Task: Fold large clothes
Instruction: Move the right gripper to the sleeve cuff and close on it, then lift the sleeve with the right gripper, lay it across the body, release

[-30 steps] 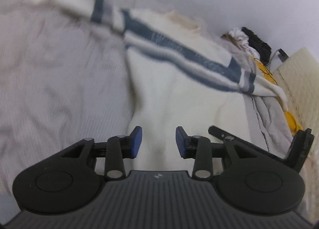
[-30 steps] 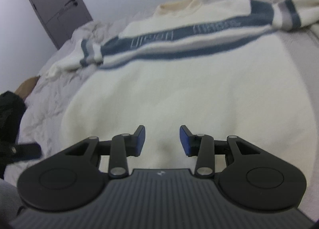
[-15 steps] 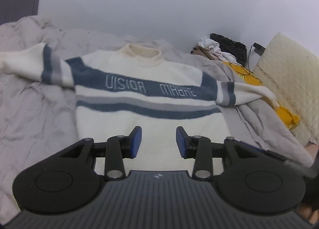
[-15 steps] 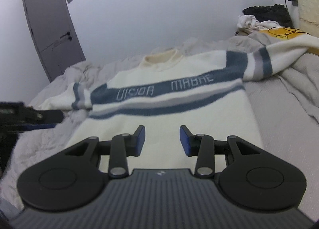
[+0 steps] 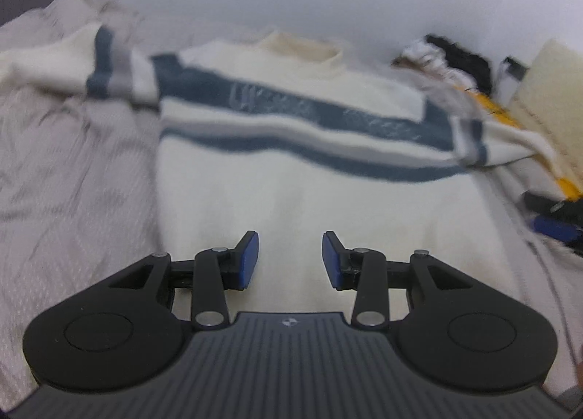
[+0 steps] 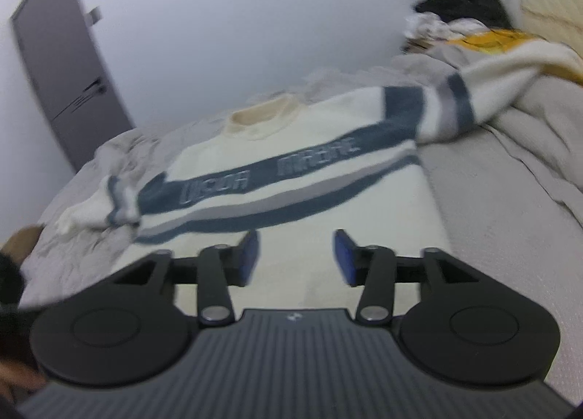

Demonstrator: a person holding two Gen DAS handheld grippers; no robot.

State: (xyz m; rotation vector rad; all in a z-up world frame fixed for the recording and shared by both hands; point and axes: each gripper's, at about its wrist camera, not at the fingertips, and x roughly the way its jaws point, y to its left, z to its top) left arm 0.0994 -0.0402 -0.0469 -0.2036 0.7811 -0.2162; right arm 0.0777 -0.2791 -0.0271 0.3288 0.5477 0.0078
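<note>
The big cream knitted sweater with blue and grey stripes (image 5: 298, 178) lay flat on the grey bed (image 5: 69, 171), ahead of both jaws, sleeves spread wide. No fold was made yet. The left gripper (image 5: 290, 260) was released and empty; the right gripper (image 6: 296, 258) was opening, with nothing between its jaws.

Grey bedsheet (image 6: 481, 207), grey door (image 6: 62, 80), white wall (image 6: 255, 18), clothes pile (image 6: 459, 23)

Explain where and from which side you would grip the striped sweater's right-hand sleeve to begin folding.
Grip the sleeve near its cuff end, approaching from the outer side. It lies stretched away from the sweater body over rumpled bedding, so its raised edge likely suits a pinch.
</note>
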